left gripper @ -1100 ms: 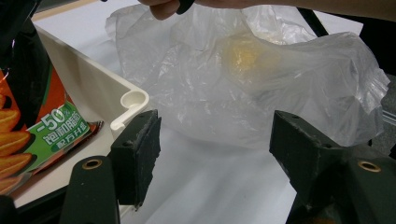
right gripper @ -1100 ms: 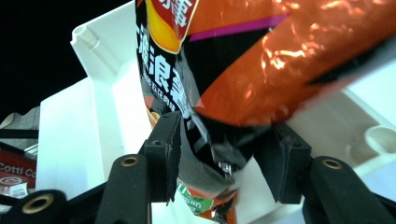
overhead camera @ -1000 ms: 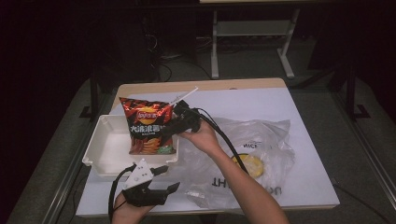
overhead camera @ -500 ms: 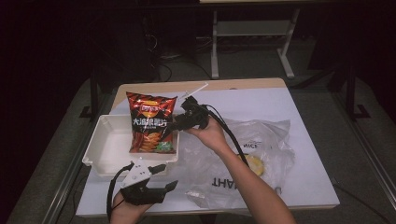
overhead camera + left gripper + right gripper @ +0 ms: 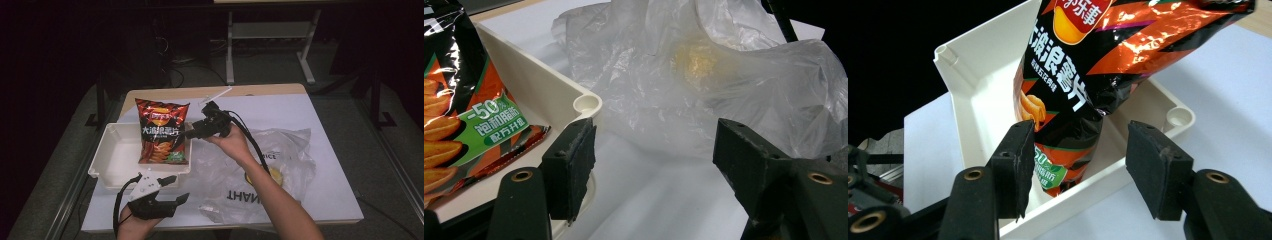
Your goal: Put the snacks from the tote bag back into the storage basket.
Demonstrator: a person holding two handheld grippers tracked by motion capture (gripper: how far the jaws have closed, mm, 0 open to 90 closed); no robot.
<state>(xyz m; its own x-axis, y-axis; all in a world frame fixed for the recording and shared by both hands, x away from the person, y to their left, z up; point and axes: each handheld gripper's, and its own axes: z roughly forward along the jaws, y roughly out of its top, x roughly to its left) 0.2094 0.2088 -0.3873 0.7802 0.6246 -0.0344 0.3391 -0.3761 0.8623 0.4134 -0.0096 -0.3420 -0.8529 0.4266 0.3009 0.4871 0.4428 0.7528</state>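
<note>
One chip bag [image 5: 163,131] stands leaning in the white tray [image 5: 111,159] at the tabletop's left: light, puffy, crackly, slippery foil, best pinched at a crimped edge. Right tool [image 5: 186,134] has just been opening, empty beside it; left tool [image 5: 176,189] waits open, empty.

You worked in a dark room: grey floor [image 5: 280,70], white-legged table frame [image 5: 235,35] behind, cables [image 5: 172,60] beneath it.
</note>
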